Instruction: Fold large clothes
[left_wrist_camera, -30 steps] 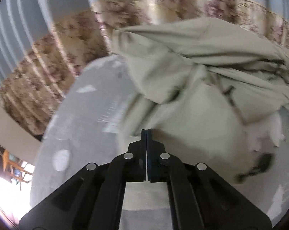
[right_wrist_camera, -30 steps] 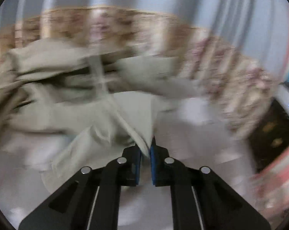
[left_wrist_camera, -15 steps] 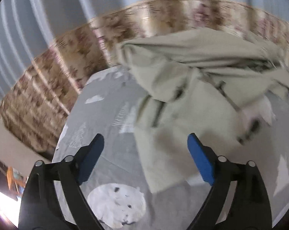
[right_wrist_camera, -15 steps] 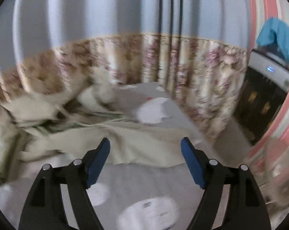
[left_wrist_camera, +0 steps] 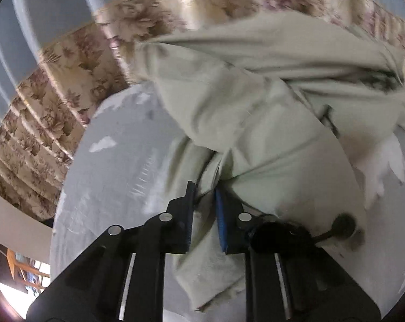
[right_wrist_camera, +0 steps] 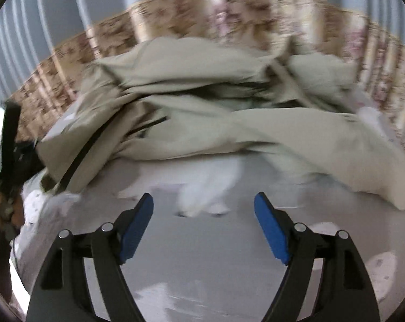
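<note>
Left claw is pinching a fold of the beige jacket; right claw hangs spread, empty. Fabric looks soft and floppy, probably bulky, so I'd grab hems or seams.

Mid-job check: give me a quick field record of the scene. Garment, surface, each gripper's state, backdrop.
garment: beige jacket, crumpled in a heap, dark zipper showing
surface: grey patterned bedsheet, jacket lying on it
left gripper: nearly shut on a fold of the jacket's near edge
right gripper: open, nothing held, short of the jacket over bare sheet
backdrop: floral curtain behind the bed
image quality: both views motion-blurred
</note>
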Demonstrator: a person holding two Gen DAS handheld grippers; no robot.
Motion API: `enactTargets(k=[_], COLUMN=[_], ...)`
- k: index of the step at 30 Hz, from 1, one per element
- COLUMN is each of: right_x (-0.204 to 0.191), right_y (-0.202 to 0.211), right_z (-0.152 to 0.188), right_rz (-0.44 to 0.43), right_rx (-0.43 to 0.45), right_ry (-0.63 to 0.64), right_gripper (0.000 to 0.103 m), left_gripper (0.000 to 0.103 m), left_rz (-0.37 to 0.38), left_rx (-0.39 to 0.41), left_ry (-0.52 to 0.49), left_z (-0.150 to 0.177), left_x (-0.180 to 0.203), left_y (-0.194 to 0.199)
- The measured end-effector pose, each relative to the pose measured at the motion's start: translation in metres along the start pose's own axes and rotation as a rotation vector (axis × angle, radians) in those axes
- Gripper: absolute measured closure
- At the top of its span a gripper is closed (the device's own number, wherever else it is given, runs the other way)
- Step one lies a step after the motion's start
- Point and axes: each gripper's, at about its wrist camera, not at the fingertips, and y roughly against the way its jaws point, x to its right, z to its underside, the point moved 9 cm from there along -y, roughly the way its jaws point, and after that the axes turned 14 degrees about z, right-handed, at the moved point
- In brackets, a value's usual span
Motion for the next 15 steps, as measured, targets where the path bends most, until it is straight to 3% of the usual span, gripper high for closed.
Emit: enactTargets(k=[3,8,9,11,15], right_x=[-0.033,-0.062,-0.064,-0.064,-0.065], right_y=[-0.007,-0.032,-0.042,-0.060,-0.082], right_z=[0.004,-0.001,-0.003,-0.005,-0.030], right_rz=[-0.073,-0.135,-0.136,-0.141,-0.173], right_rx=[-0.025,-0.062,-0.080,-0.121,-0.110], right_ry=[0.029,0.037,0.021,-0.033,-0.160], right_gripper=[0.025,0.025,0.025,0.023,0.025], left_gripper=[0.093,0.101,0.102,0.103,0.103], left_rz=[-0.056,-0.049,-0.067,-0.179,-0.105], left_rx=[0.002,0.018,0.025,0.024,0.019], left_ry=[0.024,0.136,0.154,0.163,0.237], left_z=[-0.008,-0.006,-0.005,-0.003,0.006], left_x=[-0.033,-0.080,-0.089,-0.108,-0.114], left_y=[0.000,0.016,0.019,0.021,0.021])
